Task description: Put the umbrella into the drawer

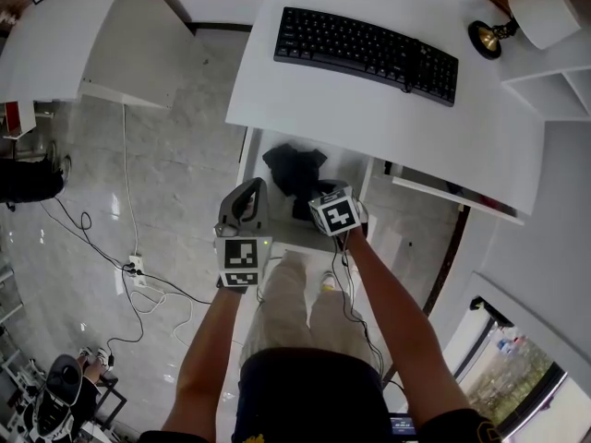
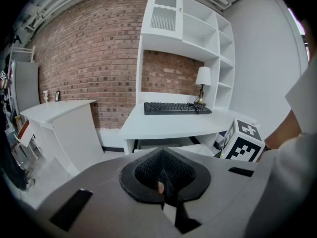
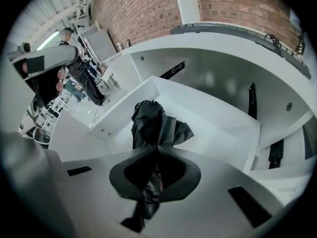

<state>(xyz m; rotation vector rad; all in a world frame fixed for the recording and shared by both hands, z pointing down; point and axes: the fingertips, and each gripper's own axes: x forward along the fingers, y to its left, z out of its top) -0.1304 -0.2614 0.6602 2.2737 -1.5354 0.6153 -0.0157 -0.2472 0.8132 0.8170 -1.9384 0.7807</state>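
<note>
Right gripper: jaws closed together on a fold of black fabric, which is the umbrella. The cloth passes between the two pads and hangs out on both sides. The gripper points steeply down into the open drawer.

Left gripper: jaws closed against each other with nothing held between them. It is held just beside the right gripper, apart from the umbrella and aimed toward the desk.

Umbrella: folded, crumpled and black. In the head view the umbrella lies inside the outline of the drawer, toward its left side. Its near end is in the right gripper's jaws. It is unclear whether the far end rests on the drawer floor.

Drawer: white, pulled out from under the white desk. Black slide rails show on the inner walls in the right gripper view.

On the desk are a black keyboard and, at the right end, a lamp with a white shade and a brass base.

The left gripper view shows the right gripper's marker cube at right, a white shelf unit above the desk and a brick wall behind it.

A second white table stands well apart to the left. Cables run over the grey tiled floor.
</note>
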